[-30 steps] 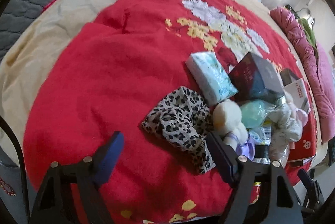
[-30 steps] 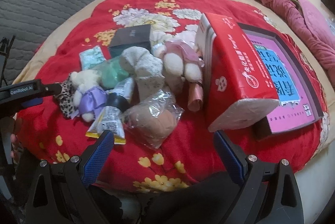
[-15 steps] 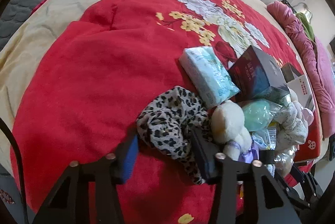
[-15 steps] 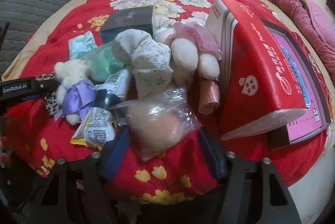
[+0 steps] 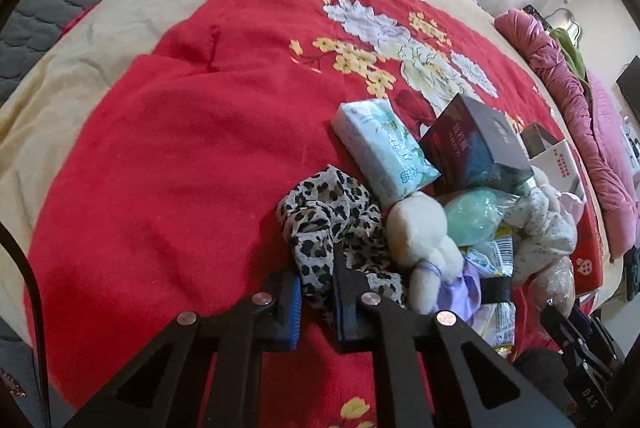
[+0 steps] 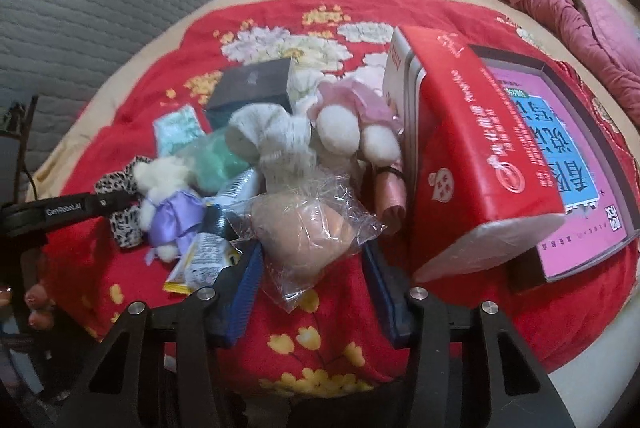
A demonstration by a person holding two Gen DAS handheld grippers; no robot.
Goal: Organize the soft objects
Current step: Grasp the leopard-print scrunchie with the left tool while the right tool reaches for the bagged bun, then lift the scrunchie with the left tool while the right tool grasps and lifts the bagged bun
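The left gripper (image 5: 316, 282) is clamped on the leopard-print fabric (image 5: 332, 212), a thin crumpled cloth with black-and-tan spots on cream, lying at lower centre of the left wrist view on the red floral blanket (image 5: 168, 148). One fold is pinched between the blue pads.

The right gripper (image 6: 312, 268) is closing, its jaws about half open around a beige soft item in a clear crinkled plastic bag (image 6: 304, 228) at centre of the right wrist view (contact with the pads cannot be confirmed).

A cream plush bear (image 5: 420, 232) touches the fabric's right edge. A pale blue tissue pack (image 5: 380, 148) lies just above it.
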